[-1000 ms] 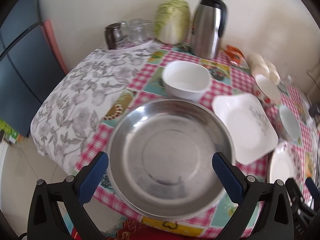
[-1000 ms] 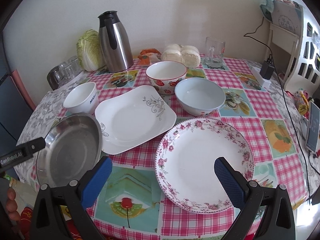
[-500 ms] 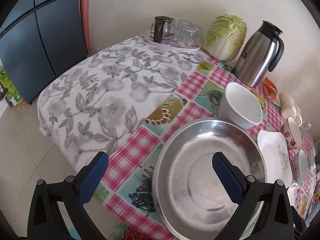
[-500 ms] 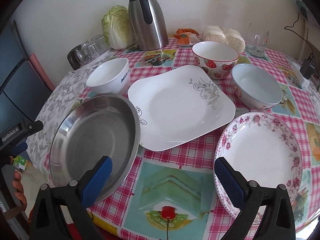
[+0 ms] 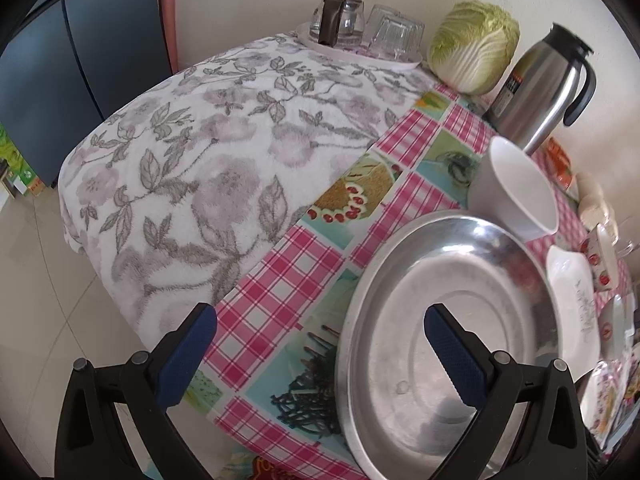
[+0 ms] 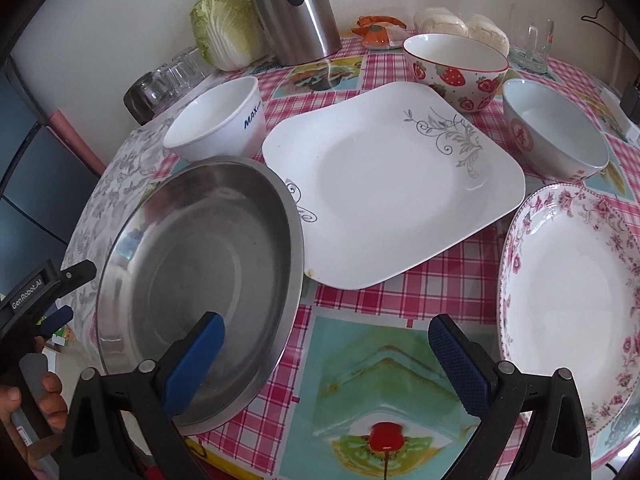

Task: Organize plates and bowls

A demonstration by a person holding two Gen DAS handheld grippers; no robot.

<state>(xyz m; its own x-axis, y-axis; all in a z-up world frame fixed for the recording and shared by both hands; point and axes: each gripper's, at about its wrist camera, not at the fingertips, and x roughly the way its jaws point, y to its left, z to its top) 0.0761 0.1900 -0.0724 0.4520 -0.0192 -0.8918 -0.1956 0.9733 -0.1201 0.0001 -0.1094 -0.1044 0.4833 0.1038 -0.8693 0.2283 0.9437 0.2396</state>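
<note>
- Left gripper (image 5: 320, 354) spread wide, nothing between its blue pads; one finger hangs over the steel pan (image 5: 444, 340), the other over the checked tablecloth (image 5: 276, 300)
- Right gripper (image 6: 326, 354) gaping as well, holding nothing; its left finger sits over the near rim of the steel pan (image 6: 200, 280), its right finger over the tablecloth (image 6: 400, 304)
- The pan lies at the table's near left edge; its far rim overlaps the corner of the square white plate (image 6: 384, 184)
- Square plate is mid-table; the floral round plate (image 6: 576, 288) lies just to its right, near the front edge
- White bowl (image 6: 218, 120) with blue lettering stands just behind the pan; strawberry bowl (image 6: 456, 66) behind the square plate; pale blue bowl (image 6: 556, 132) to the right of it
- Back by the wall: steel thermos (image 6: 296, 8), cabbage (image 6: 224, 24), upturned glasses (image 5: 376, 30) on a tray
- Grey floral cloth (image 5: 200, 152) drapes the table's left end
</note>
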